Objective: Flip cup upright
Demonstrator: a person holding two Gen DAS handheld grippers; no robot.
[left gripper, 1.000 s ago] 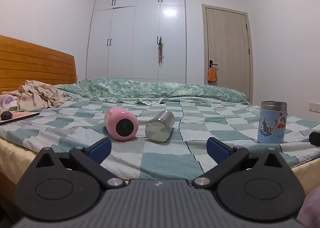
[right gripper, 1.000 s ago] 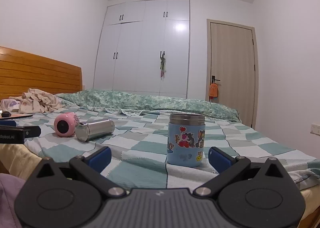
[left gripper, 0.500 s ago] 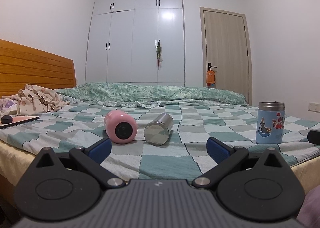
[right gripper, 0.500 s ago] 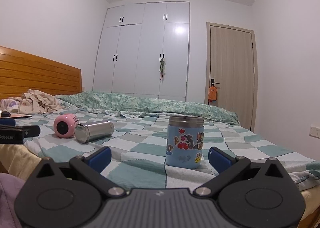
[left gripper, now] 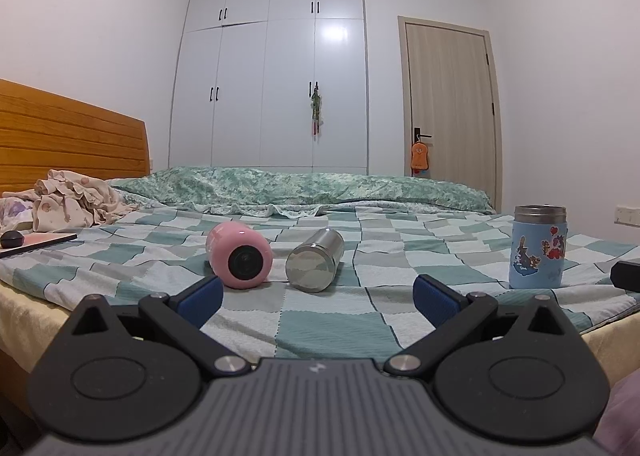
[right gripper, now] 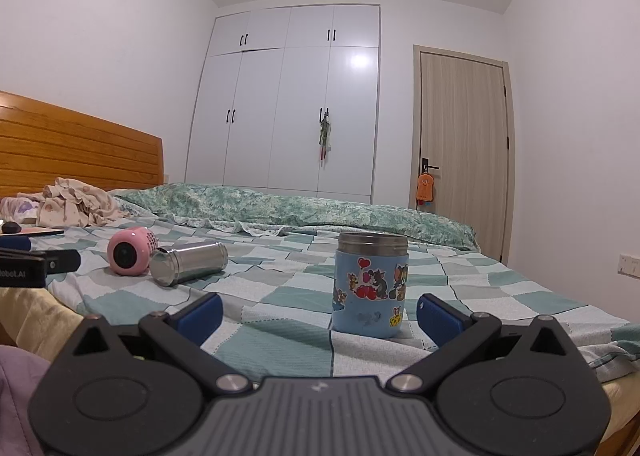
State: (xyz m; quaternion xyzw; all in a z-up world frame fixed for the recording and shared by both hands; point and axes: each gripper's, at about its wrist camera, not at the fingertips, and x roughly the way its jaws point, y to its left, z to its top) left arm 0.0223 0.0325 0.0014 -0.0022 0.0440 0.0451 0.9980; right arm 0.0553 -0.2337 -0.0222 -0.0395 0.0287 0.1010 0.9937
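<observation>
While both grippers, left gripper (left gripper: 316, 296) and right gripper (right gripper: 320, 310), hover wide open and empty at the bed (left gripper: 328, 320) edge, pink cup (left gripper: 239, 256) and steel cup (left gripper: 315, 265) lie sideways; blue cup (right gripper: 370, 290) upright.

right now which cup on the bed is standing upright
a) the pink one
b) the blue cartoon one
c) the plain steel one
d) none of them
b: the blue cartoon cup stands on its base, while the pink cup and the steel cup lie on their sides.

Open bedspread (left gripper: 328, 320) before pink cup (left gripper: 239, 256), steel cup (left gripper: 315, 265).
</observation>
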